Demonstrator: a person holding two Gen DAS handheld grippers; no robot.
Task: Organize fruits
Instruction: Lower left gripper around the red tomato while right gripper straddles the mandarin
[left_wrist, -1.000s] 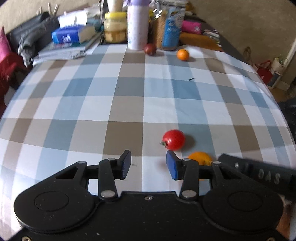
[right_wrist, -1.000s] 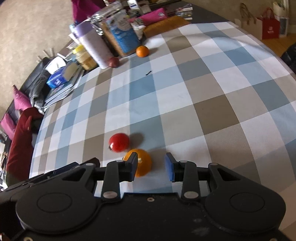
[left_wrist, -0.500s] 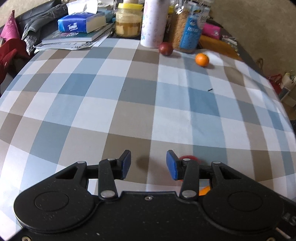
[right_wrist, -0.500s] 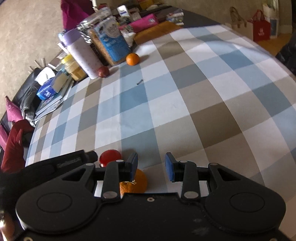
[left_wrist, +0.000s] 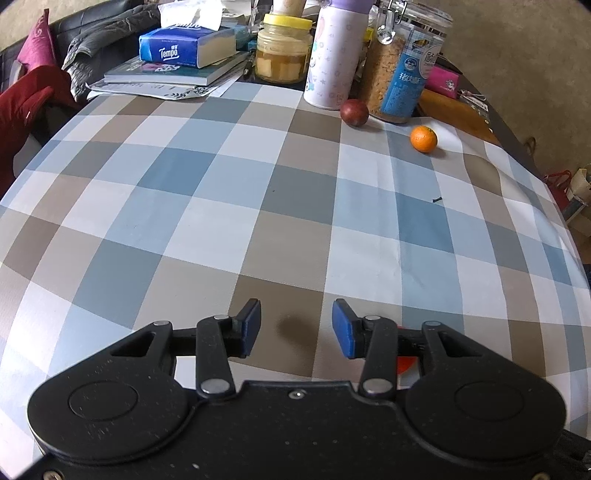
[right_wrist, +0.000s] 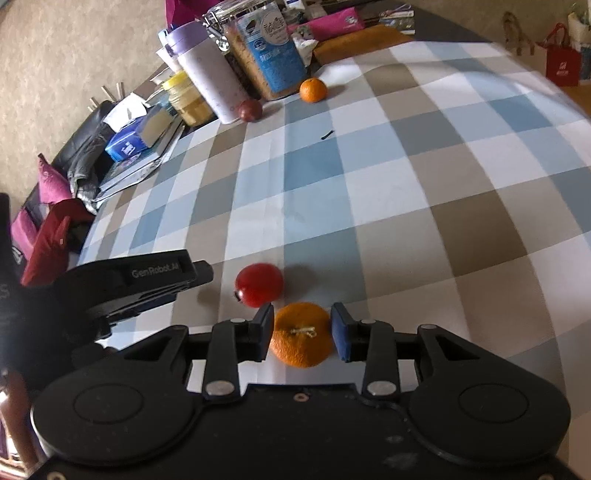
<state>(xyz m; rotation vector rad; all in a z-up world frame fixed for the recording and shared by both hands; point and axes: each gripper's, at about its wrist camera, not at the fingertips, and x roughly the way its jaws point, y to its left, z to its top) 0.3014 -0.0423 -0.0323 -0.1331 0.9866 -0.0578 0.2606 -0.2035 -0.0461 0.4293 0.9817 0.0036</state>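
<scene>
Soft daylight, faint shadows, strong fisheye bending at edges, right view slightly motion-blurred

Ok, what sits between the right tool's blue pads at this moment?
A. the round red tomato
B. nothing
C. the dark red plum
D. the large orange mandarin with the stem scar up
D: in the right wrist view the large orange mandarin lies between the blue pads of the right tool, whose jaws have just been opening and show a small gap on each side; the round red tomato sits just beyond it.
</scene>
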